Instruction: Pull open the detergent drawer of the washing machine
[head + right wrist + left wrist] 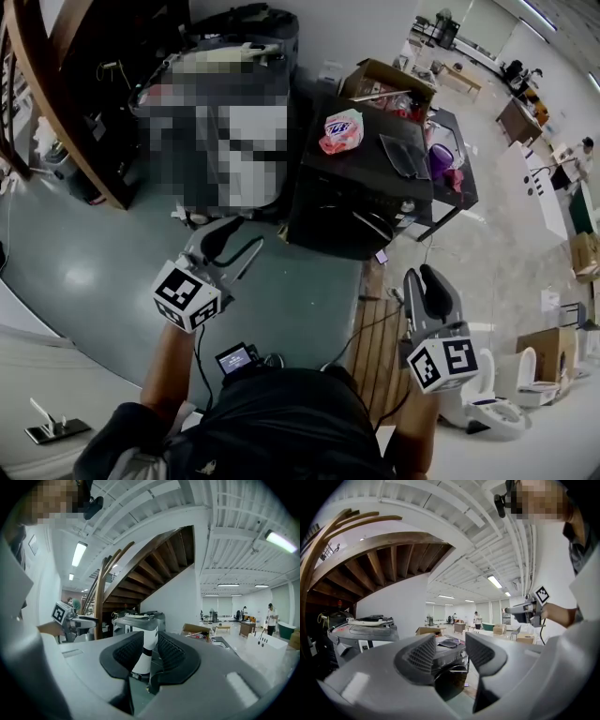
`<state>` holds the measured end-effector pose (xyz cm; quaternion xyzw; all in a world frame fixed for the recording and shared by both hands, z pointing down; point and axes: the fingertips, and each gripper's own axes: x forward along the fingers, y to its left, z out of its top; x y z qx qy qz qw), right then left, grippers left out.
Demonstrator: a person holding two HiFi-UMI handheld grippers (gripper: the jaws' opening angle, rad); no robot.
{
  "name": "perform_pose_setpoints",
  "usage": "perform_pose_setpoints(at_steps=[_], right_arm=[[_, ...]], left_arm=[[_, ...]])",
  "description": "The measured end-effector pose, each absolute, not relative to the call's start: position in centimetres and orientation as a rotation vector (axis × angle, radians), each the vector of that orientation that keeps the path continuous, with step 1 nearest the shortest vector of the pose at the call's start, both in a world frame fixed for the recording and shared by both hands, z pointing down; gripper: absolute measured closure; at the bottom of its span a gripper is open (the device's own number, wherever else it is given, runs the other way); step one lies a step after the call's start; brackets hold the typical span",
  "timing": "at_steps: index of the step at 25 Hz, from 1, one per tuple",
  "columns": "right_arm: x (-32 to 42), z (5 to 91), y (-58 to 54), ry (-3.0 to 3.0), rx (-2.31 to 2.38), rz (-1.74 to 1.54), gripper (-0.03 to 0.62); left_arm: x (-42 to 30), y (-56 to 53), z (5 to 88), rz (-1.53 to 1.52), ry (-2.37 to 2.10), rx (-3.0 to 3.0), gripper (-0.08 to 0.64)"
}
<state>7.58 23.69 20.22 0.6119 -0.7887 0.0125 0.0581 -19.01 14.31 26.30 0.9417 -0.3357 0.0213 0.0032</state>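
Note:
The washing machine is a dark front-loader standing ahead of me across the floor. In the left gripper view its round door and control panel show through the slit between the jaws. I cannot make out the detergent drawer. My left gripper is held level, well short of the machine. Its jaws are drawn close together with nothing between them. My right gripper is held beside it, also away from the machine. Its jaws are nearly touching and empty.
A pink detergent bag and a cardboard box lie on top of the machine. A grey and white appliance stands left of it under a wooden staircase. Wooden planks lie on the floor, and toilets stand at the right.

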Motion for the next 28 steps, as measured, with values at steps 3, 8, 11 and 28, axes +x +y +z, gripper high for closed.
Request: perform_pose_setpoints(at_steps=[3,8,11,28], right_arm=[[7.4,20.5,23.4,-2.378,1.856,0.048,0.515],[7.0,21.1,22.7,-2.368,1.847,0.065,0.515],[7.0,21.6,22.1,-2.375,1.834,0.073,0.515],[9.8,23.5,13.0,-2.530,1.686,0.124,0.515]], left_arm=[[-19.3,14.1,26.5,0.057,-1.045,2.945,0.347],[-19.7,13.5,26.9,0.057,-1.050,2.935,0.347],[-19.9,13.2,27.1,0.055,-1.059,2.929,0.347],[-18.0,8.6,27.1,0.140,-1.252,2.854,0.347]])
